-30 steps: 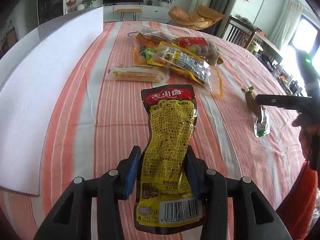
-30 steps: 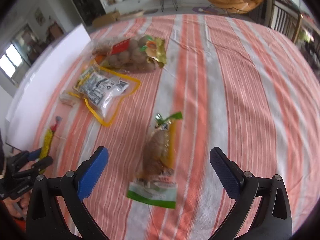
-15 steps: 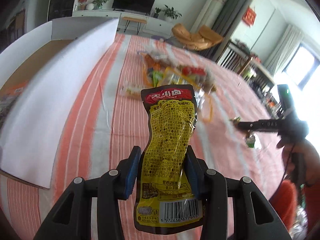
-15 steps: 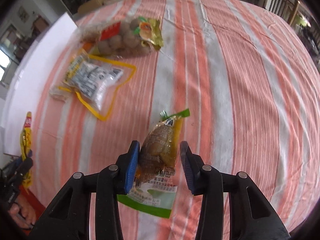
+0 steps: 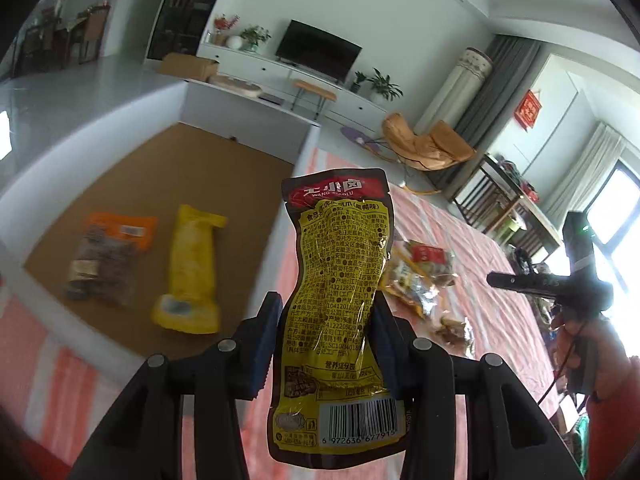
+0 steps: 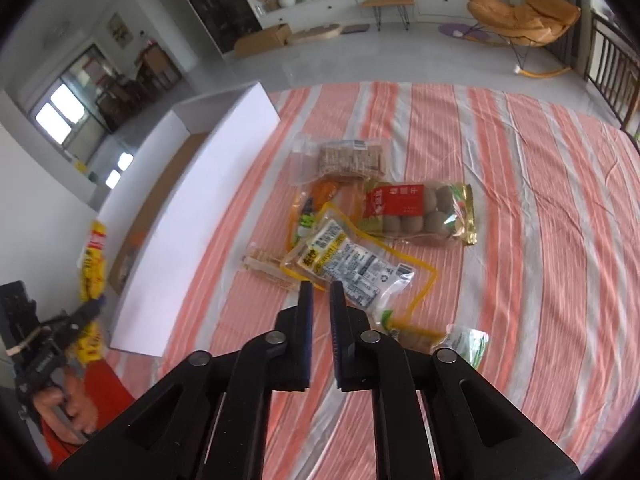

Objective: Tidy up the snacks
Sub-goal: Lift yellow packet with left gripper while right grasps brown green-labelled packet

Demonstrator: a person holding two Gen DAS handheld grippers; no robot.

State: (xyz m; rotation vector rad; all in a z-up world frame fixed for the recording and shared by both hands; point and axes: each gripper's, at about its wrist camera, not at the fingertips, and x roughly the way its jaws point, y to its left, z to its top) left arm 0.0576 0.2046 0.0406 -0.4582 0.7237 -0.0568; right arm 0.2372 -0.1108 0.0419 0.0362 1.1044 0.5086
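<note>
Our left hand-held gripper (image 5: 324,344) pinches the yellow snack pouch (image 5: 336,304) by its lower half, so it stands upright and free beside the white cardboard box (image 5: 240,148), where an orange packet (image 5: 108,256) and a yellow packet (image 5: 192,268) already lie. Our right hand-held gripper (image 6: 320,336) is pressed together on nothing; the green-ended snack (image 6: 460,340) lies just beside it on the striped surface (image 6: 540,240), apparently missed.

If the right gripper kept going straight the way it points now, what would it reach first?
Most likely the clear yellow-edged snack pouch lying on the striped tablecloth, just beyond the right gripper; depth is hard to judge.
</note>
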